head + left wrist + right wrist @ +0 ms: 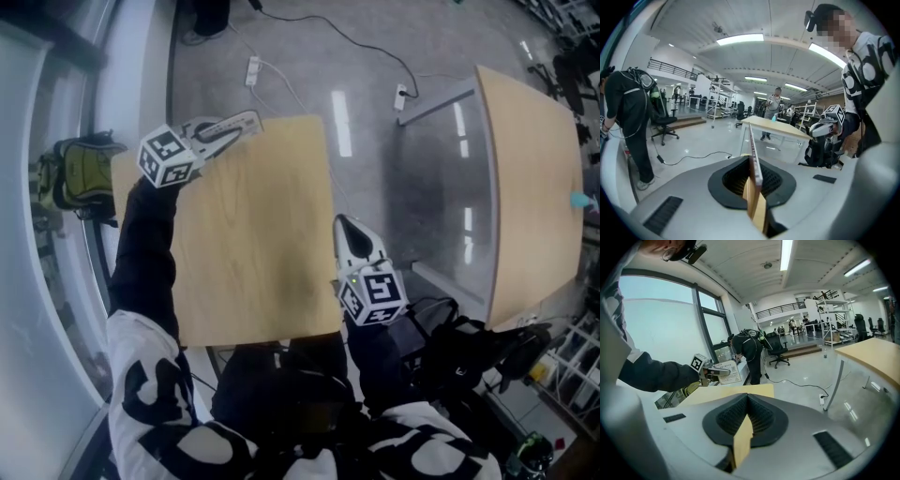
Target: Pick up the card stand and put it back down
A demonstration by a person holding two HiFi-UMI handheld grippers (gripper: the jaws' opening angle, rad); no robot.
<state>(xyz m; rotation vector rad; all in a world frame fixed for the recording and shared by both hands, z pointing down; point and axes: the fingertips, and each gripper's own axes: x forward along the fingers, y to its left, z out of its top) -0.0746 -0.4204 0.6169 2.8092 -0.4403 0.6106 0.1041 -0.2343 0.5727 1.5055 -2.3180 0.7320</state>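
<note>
The desk point(253, 244), a light wood top, fills the centre of the head view. A second desk point(530, 187) stands well apart to its right, across a stretch of grey floor point(412, 169). A cable point(356, 42) crosses the far floor and ends at a power strip point(401, 94).

The left gripper point(246, 122) is positioned over the far left corner of the desk. Its fingers point(729, 180) are clenched on the card stand point(754, 159), a thin panel that its own camera sees edge-on between the two pads. In the right gripper view the card stand point(726, 372) stands upright in that gripper, with its printed face toward the camera. Whether its base touches the desk cannot be determined.

The right gripper point(345, 227) sits just beside the right edge of the desk, toward the near corner. Its fingers point(761, 420) are closed together, with nothing between them.
</note>
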